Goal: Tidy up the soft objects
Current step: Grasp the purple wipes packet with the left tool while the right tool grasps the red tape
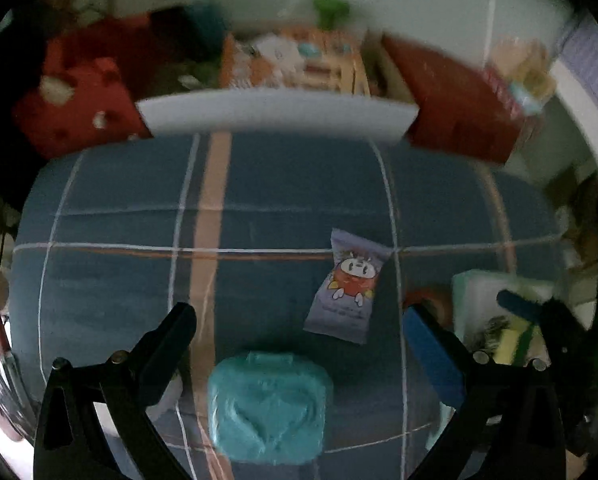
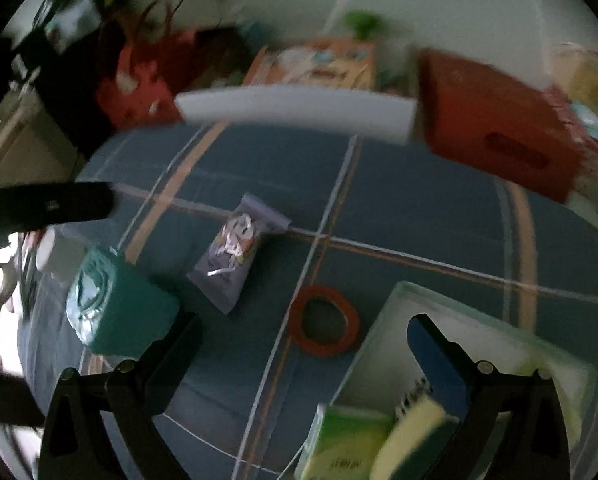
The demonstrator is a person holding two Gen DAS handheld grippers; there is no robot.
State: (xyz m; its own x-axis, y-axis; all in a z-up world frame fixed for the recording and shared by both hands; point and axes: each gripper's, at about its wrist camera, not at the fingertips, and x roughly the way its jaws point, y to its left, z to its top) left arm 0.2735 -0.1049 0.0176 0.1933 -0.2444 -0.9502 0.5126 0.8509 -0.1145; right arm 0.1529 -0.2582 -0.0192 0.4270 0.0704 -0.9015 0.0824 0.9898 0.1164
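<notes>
A blue checked cloth [image 1: 283, 200] covered the whole work surface, and along its far edge sat the biggest things: a red box [image 2: 495, 136] with a slot handle on the right, a long white tray [image 1: 275, 114] in the middle, and a red bag [image 1: 83, 100] on the left, all of them blurred. Nearer the person's right side stood a white bin [image 2: 451, 320], and it already held a yellow-green sponge [image 2: 411, 436] and a green packet [image 2: 343, 444], so I judged the sorting partly done. Still loose on the cloth were a teal wipes pack [image 1: 269, 404], lying just ahead of the left gripper [image 1: 299, 332], and beyond it, well apart from the bin, a small purple snack pouch [image 1: 349, 288] with a cartoon figure. A red tape ring [image 2: 324, 321] lay flat just beside the bin's left wall; whether it counted as soft I could not say. The left gripper hovered with its jaws spread wide and nothing between them, the wipes pack lined up in the gap. The right gripper [image 2: 303, 332] hung above the bin's near corner, jaws likewise parted and empty. By my reckoning the wipes pack and the pouch were what remained to be gathered
</notes>
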